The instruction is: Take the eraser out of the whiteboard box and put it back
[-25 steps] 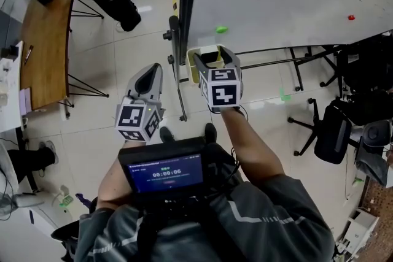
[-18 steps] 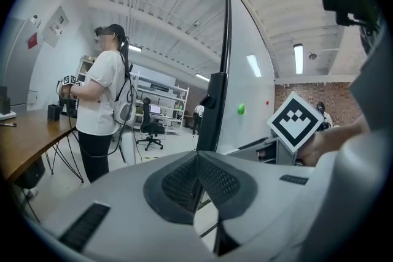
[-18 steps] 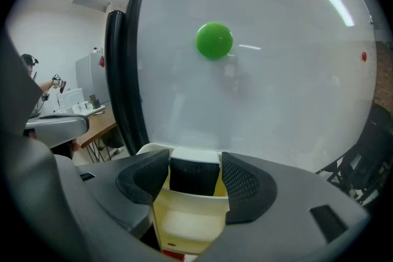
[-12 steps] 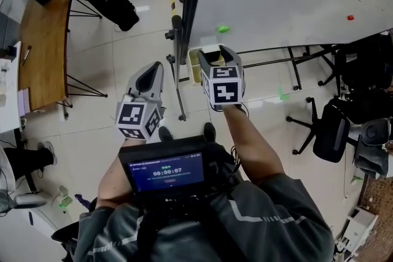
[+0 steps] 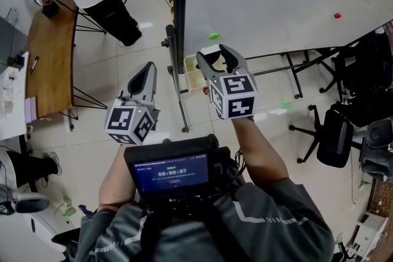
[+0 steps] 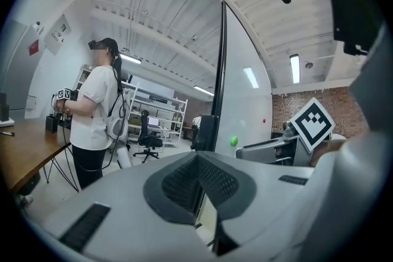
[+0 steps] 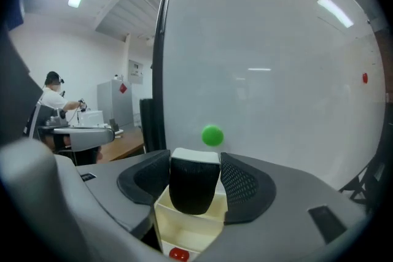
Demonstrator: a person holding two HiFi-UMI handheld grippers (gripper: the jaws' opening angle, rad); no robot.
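Right gripper point(image 7: 194, 170): the jaws have just been closing, and both pads clamp a black felt eraser with a white top point(image 7: 194, 184). The eraser stands upright over the open top of the cream plastic box point(image 7: 184, 225) at the foot of the large whiteboard point(image 7: 276, 70), with its lower end at rim level. Box contents: 1 small red round item point(image 7: 178, 253). 1 green round magnet point(image 7: 212, 135) sits on the board above. Left gripper point(image 6: 198, 159): jaws closed, nothing between them.
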